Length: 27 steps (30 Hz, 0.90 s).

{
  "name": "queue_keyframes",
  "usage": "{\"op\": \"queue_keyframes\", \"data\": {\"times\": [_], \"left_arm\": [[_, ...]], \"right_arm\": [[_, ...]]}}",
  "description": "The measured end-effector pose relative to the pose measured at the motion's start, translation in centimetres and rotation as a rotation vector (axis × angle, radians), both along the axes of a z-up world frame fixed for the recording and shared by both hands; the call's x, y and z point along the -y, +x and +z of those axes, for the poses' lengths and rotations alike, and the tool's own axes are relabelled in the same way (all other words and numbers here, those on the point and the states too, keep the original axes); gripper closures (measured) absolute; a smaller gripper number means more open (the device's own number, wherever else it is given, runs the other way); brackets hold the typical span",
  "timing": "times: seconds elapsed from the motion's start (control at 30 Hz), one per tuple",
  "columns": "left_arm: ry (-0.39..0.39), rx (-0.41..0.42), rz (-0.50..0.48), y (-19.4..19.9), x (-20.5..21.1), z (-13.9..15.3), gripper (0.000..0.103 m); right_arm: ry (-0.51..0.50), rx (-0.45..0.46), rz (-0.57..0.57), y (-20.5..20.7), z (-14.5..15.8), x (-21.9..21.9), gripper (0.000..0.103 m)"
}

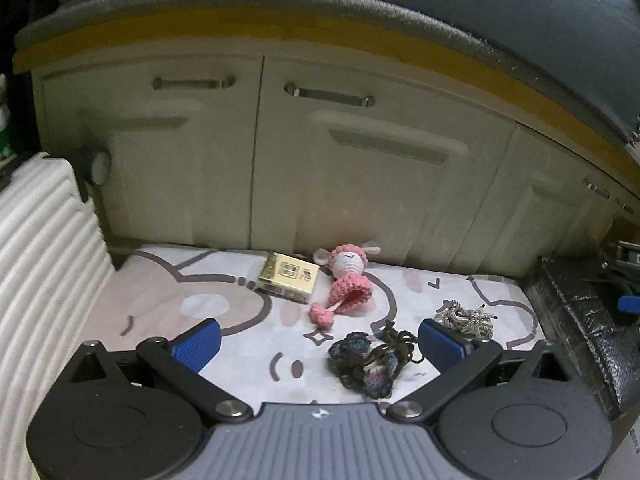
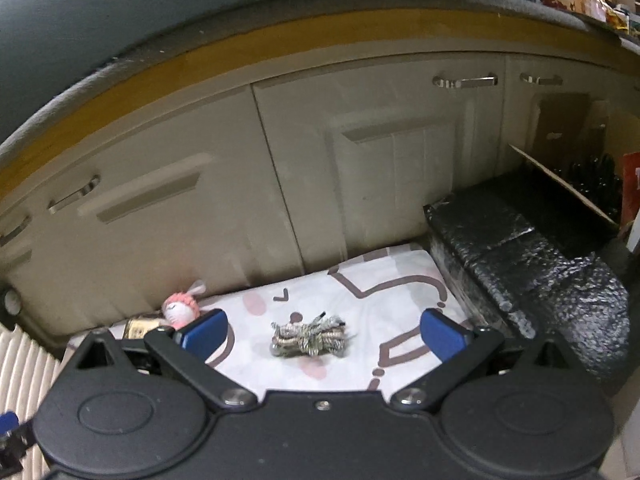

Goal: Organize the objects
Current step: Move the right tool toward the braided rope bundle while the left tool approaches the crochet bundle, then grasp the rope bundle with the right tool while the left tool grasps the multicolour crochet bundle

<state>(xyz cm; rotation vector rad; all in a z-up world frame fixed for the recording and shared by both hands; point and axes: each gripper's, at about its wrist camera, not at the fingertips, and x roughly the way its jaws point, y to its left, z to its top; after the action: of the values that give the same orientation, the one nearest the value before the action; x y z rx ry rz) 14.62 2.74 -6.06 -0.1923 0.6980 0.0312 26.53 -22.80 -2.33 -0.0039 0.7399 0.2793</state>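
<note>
Left tongs (image 1: 320, 340) spread wide, blue pads empty, hovering low over a white cloth printed with pink and brown cartoon shapes (image 1: 168, 292). Between the pads, nearer the right one: dark blue-green crocheted piece tangled with brown cord (image 1: 368, 362), lying flat on the cloth. Just beyond the right pad: small bundle of grey-and-tan twisted rope (image 1: 466, 318). Farther back, near the cream cabinet doors (image 1: 360, 184): pink-and-white crocheted doll with grey ears (image 1: 345, 280), lying on its side, touching or nearly touching a flat gold-coloured rectangular box (image 1: 289, 277) on its left. Right tongs (image 2: 323, 332) likewise spread wide, gripping nothing; rope bundle (image 2: 308, 338) centred between the pads on the cloth (image 2: 400, 280), apart from both. Doll's head (image 2: 181, 309) and a corner of the gold box (image 2: 140, 327) partly hidden behind the left pad. Black crinkled wrapped block (image 2: 520, 256) bordering the cloth on the right.
</note>
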Motion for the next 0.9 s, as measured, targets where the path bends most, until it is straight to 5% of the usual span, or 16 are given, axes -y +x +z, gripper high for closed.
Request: {"op": "queue_keyframes", "data": {"times": [0.5,0.67,0.9], "left_arm": [[-0.038,-0.108,-0.022,6.6,3.6,-6.1,0.0],[-0.095,-0.228,-0.02,10.0,4.7,-8.4,0.0],[-0.075,-0.343,-0.03,12.6,5.8,-11.7,0.0]], "right_arm": [[0.006,-0.13,0.0,6.1,-7.0,-3.3,0.0],[-0.019,-0.15,0.019,7.5,-9.4,-3.7,0.0],[-0.028,-0.193,0.043,9.1,-12.5,-4.8,0.0]]}}
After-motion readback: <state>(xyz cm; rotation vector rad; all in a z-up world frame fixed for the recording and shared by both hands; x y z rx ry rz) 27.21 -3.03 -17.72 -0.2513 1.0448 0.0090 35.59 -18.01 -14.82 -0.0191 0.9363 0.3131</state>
